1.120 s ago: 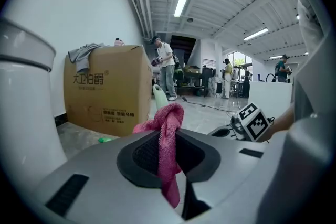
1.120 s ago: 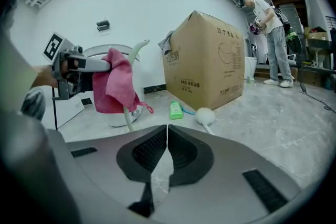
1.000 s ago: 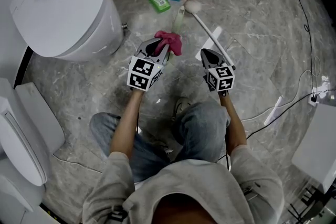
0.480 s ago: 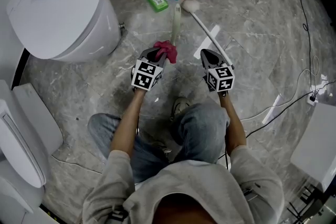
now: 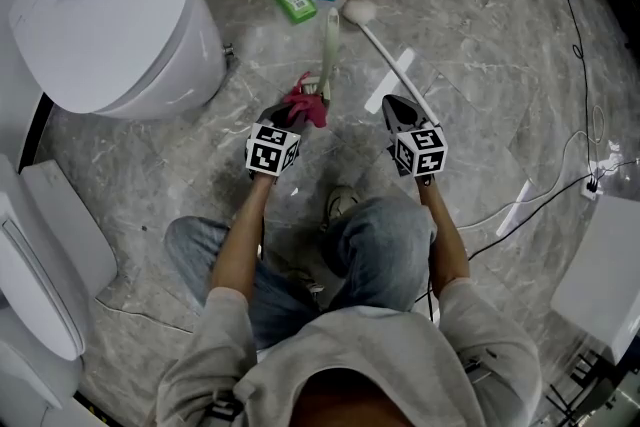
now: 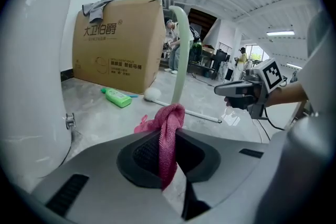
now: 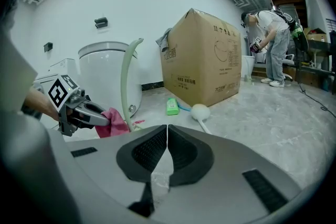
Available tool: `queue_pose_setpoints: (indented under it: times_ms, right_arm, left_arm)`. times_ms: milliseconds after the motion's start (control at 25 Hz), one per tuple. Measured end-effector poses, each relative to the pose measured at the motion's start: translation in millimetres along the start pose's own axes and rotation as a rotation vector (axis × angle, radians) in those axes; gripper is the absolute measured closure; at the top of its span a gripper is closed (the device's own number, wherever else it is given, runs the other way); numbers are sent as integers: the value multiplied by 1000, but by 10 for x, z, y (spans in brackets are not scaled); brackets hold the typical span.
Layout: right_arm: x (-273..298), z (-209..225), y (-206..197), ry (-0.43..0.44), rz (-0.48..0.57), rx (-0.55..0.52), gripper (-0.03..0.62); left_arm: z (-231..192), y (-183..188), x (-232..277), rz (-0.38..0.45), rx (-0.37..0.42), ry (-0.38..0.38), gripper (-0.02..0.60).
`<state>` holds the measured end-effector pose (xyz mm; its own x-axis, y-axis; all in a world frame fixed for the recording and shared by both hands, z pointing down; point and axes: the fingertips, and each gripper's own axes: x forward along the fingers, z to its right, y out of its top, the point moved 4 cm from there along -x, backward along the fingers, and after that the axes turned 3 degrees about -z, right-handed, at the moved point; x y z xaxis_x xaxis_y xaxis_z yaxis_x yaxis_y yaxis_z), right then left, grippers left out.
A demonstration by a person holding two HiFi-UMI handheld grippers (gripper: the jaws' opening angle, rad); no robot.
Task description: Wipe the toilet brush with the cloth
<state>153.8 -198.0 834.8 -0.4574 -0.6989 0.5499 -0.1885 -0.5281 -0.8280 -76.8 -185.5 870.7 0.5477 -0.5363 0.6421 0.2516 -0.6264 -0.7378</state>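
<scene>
1. The left gripper (image 6: 168, 157) had its jaws clamped on the pink cloth (image 6: 167, 131), which bulged out beyond the tips.
2. The cloth sat against the upright pale green toilet brush (image 6: 180, 55), just ahead of those jaws, on the floor near the toilet (image 5: 110, 15).
3. The right gripper (image 7: 167, 150) had its jaws closed with nothing between them, over a white round-headed brush (image 5: 358, 11) lying on the floor.

Bright overhead light; fisheye-warped, vignetted edges.

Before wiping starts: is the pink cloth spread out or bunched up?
Bunched up: the cloth is a crumpled wad pinched between the shut jaws of the left gripper.
</scene>
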Motion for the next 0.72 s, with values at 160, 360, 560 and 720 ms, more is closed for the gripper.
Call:
queue_pose_setpoints:
  times_ms: [160,360,560,720]
  right_arm:
    - [-2,-16,-2,-2,2,3,562]
    - [29,-80,-31,7,-1,7,562]
    - [23,-98,-71,7,-7,11,562]
    - [30,-92,-39,8,-2,10,562]
  left_arm:
    - [208,209,-214,83,34,-7,525]
    - [564,685,-544,218,98,-42,525]
    - [866,1331,-822,373,133,-90,525]
    - [982,1960,-937,476,188,-87,525]
